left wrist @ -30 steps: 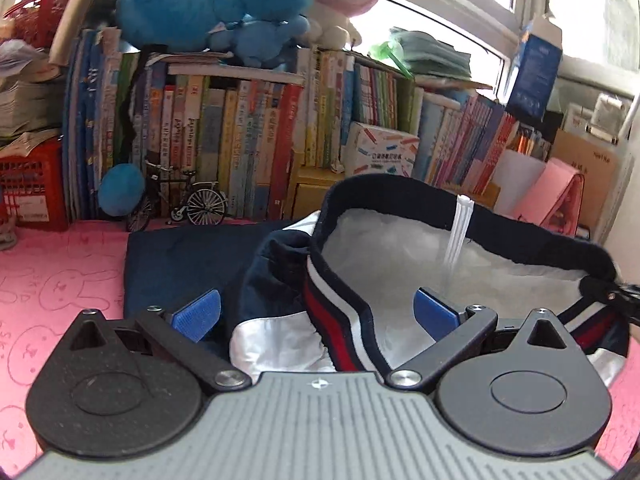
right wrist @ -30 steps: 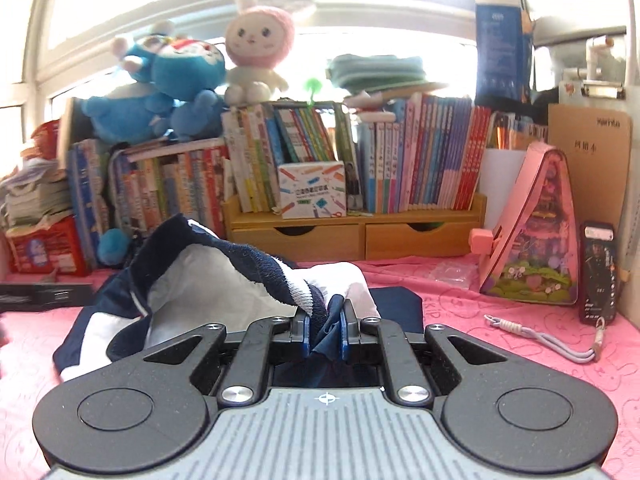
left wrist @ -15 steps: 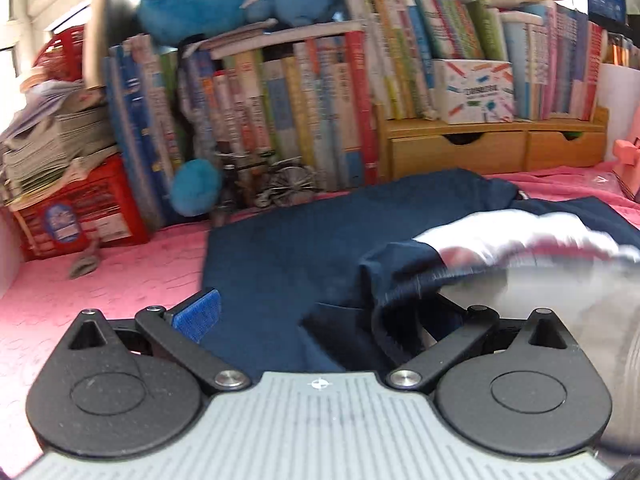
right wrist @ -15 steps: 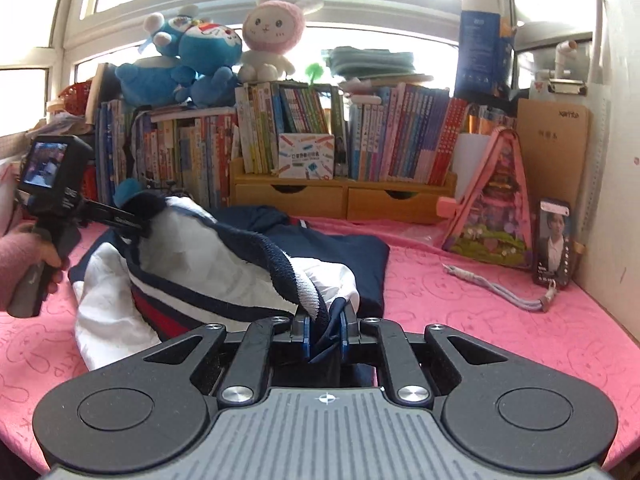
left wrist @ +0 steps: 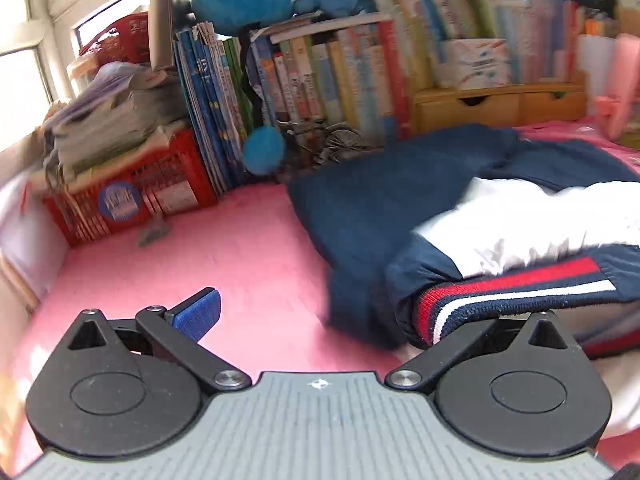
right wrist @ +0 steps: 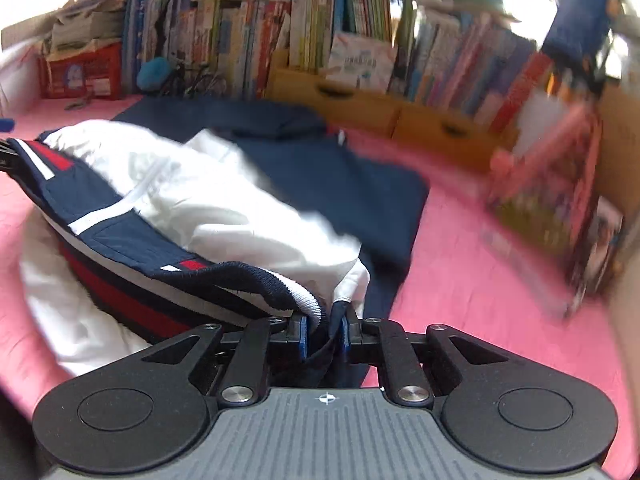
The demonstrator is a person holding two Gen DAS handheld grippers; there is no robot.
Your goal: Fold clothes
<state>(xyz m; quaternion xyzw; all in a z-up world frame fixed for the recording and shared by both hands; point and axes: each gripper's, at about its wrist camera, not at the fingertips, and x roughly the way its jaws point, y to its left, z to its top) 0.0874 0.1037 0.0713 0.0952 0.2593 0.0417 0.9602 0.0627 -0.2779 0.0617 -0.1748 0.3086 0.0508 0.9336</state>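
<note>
Navy jacket with white lining and a red-and-white striped ribbed hem (right wrist: 208, 216) lies bunched on the pink tabletop (right wrist: 460, 264), in front of the wooden drawer unit (right wrist: 360, 104). The right tool (right wrist: 324, 330) is pinching the hem's corner tight. The left tool (left wrist: 360, 312) is spread wide, its right finger hidden under the hem (left wrist: 516, 292). To fold well, I would close the left tool on the hem first, then carry both corners level toward the drawer unit.

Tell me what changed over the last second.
The jacket came down from held-up and open to lying on the pink mat. The left claw swung left, wide open, its right finger under the striped hem. The right claw stayed shut on the hem.
</note>
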